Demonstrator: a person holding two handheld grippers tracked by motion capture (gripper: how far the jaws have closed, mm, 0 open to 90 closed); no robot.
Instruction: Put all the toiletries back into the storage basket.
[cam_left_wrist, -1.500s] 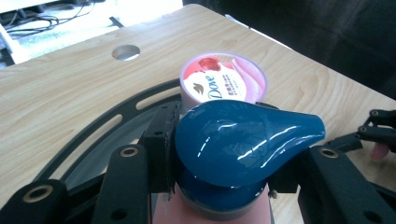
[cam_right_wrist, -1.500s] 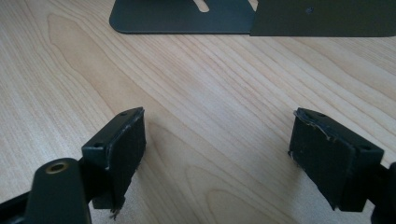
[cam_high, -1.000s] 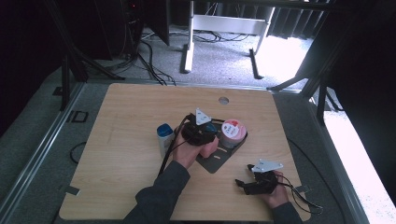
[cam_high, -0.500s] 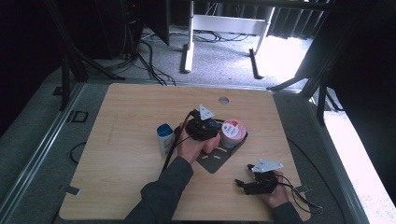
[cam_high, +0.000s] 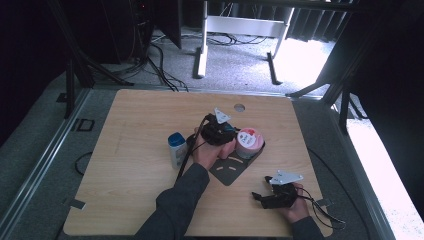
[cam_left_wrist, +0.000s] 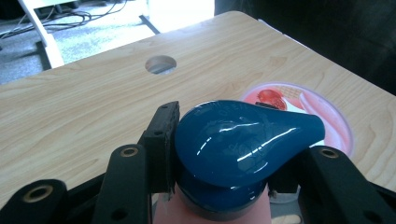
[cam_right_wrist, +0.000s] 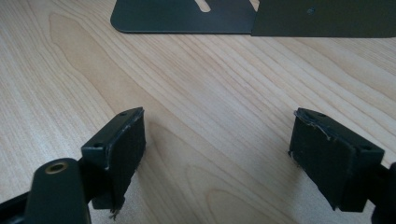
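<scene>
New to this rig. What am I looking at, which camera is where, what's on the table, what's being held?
No robot arm here: a person holds a two-jaw gripper in each hand. The high view looks down on the wooden table from above the person's side. The other two cameras ride on the grippers and look along their black jaws.

The left gripper is closed on a pink bottle's blue cap. Beside it is a pink-lidded tub by a dark metal plate; a white bottle with a blue cap stands apart. The right gripper sits over bare wood, jaws open, holding nothing.
</scene>
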